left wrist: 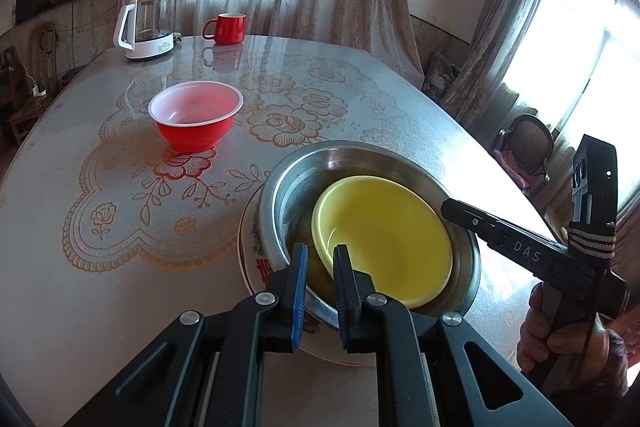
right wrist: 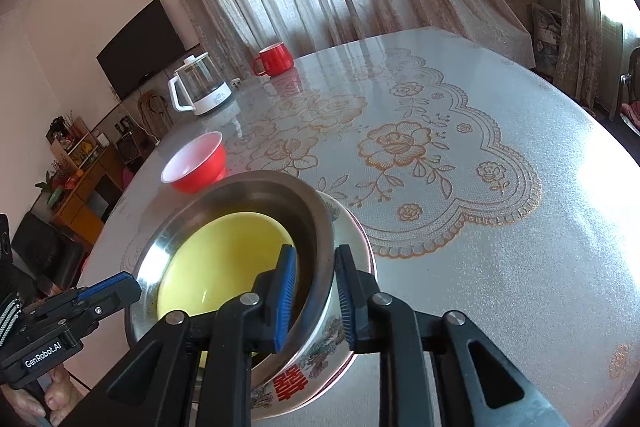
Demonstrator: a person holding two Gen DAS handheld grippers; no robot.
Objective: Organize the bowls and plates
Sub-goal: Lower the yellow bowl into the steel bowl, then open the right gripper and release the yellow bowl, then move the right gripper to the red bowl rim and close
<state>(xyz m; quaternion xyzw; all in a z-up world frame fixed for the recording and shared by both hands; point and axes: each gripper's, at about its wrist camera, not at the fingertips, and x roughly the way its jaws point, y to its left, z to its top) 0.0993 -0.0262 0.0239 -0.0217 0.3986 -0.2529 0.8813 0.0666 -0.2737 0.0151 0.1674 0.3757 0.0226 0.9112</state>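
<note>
Three bowls are nested near the table's front edge: a yellow bowl (left wrist: 392, 239) (right wrist: 224, 263) lies in a steel bowl (left wrist: 292, 187) (right wrist: 256, 199), which sits in a white patterned bowl (left wrist: 252, 247) (right wrist: 320, 347) with a red character. My left gripper (left wrist: 320, 267) is shut across the stack's near-left rim, one finger outside and one inside the steel wall. My right gripper (right wrist: 316, 279) grips the opposite rim, one pad inside the steel bowl and the other on the white bowl's outer wall. A red bowl (left wrist: 196, 115) (right wrist: 196, 163) with a white inside stands alone farther back.
A glass kettle (left wrist: 146, 27) and a red mug (left wrist: 226, 29) stand at the table's far edge. The table wears a lace-pattern cover (right wrist: 440, 163). A chair (left wrist: 528, 143) stands beyond the right edge. A hand (left wrist: 560, 339) holds the right gripper's handle.
</note>
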